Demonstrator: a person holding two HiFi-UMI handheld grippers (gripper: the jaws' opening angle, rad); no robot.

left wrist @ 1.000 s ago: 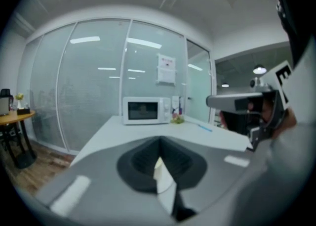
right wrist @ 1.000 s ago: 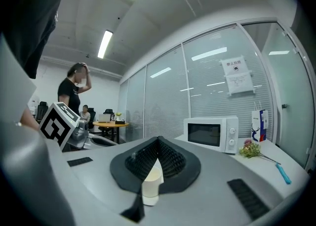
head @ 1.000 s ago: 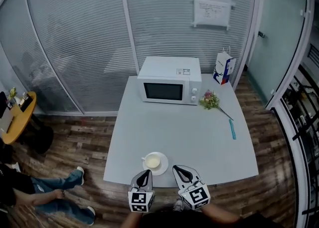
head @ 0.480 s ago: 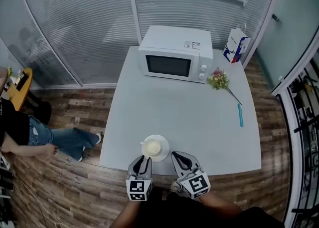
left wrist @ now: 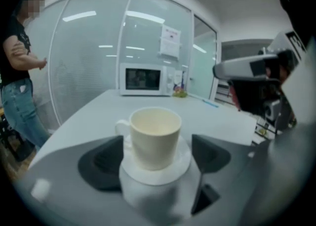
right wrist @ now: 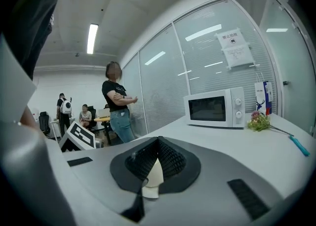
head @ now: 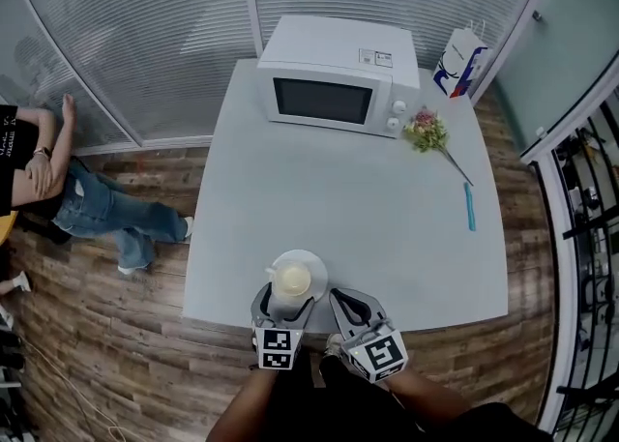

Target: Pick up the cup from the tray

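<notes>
Grey table (head: 368, 227), front edge: a cream cup (head: 292, 281) is seen standing upright on a white saucer (head: 312, 262), framed by the left gripper (head: 284, 305), whose jaws have just been opened wide and are set either side of the cup (no pad is seen pressing on it). Just beside it, the right gripper (head: 354, 312) is held with its jaws closed together and nothing gripped. Farther back, a white microwave (head: 334, 90), a sprig of flowers (head: 427, 131) and a blue pen (head: 470, 207) are laid out on the same table.
</notes>
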